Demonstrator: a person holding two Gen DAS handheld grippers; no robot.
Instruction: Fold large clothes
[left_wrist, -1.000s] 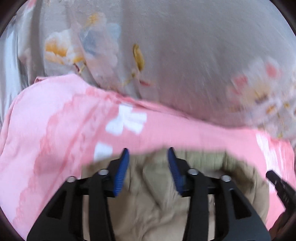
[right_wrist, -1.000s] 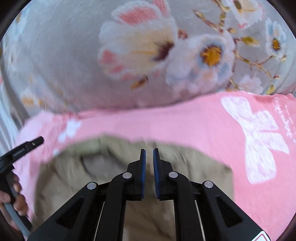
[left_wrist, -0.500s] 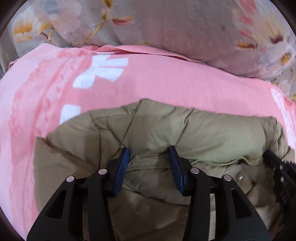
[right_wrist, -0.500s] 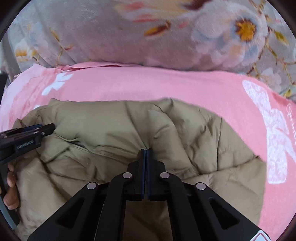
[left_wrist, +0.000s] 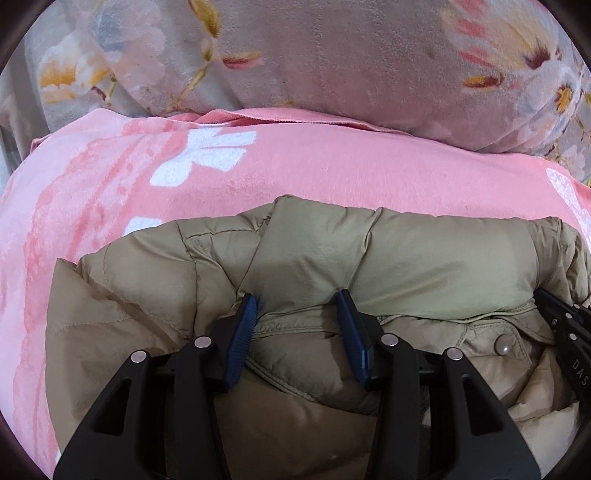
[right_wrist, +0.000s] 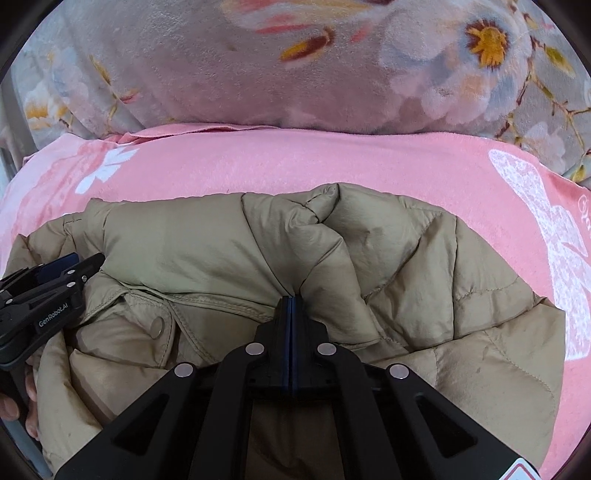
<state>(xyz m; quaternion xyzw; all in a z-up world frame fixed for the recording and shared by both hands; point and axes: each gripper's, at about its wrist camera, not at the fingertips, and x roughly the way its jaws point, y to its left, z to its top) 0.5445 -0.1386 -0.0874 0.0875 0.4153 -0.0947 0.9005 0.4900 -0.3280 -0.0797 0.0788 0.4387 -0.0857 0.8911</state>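
Both tools have come down since the earlier frames, and the khaki padded jacket (left_wrist: 424, 258), then a blur under the fingers, now lies spread on the pink blanket (left_wrist: 332, 170) of the bed, just near of the grey floral pillow (left_wrist: 351, 66); the right tool's jaws have just been closing, with a pinch of jacket fabric between them.

Each tool seems placed near the collar so that the garment's top edge can be carried as one straight line, which a fold in a bulky coat needs; the left tool (left_wrist: 297, 314) stands at a middling width, its blue pads pressed on either side of a thick roll of padding beside the snap button (left_wrist: 501, 347), so it holds the jacket; the right tool (right_wrist: 291, 301) is fully shut on a thin ridge of cloth where several creases meet.

Both tools point steeply down and away toward the far pillow; seen from the right wrist, the left tool (right_wrist: 79, 264) enters at the left edge, with a hand (right_wrist: 22, 402) on its grip below.
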